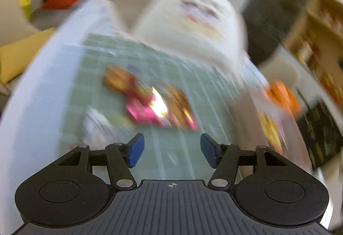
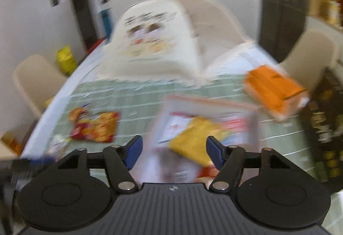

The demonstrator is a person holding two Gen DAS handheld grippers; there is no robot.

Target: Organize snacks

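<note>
Both views are blurred. My left gripper [image 1: 172, 150] hangs open over the green cutting mat [image 1: 103, 57], with nothing between its blue pads. Just beyond it lies a red and pink snack packet [image 1: 150, 104], and a small white packet [image 1: 96, 125] lies to its left. My right gripper [image 2: 174, 152] is open above a clear tray [image 2: 214, 104] that holds a yellow packet [image 2: 195, 142] and other wrappers. The pads do not press on the yellow packet. The red snack packet [image 2: 94, 125] lies on the mat to the left.
A large white printed bag [image 2: 154, 42] stands at the back of the table [image 1: 42, 89]. An orange box [image 2: 274, 91] sits at the right, near the mat's edge. Beige chairs [image 2: 36, 78] stand around the table. Shelves with goods [image 1: 321, 42] are on the right.
</note>
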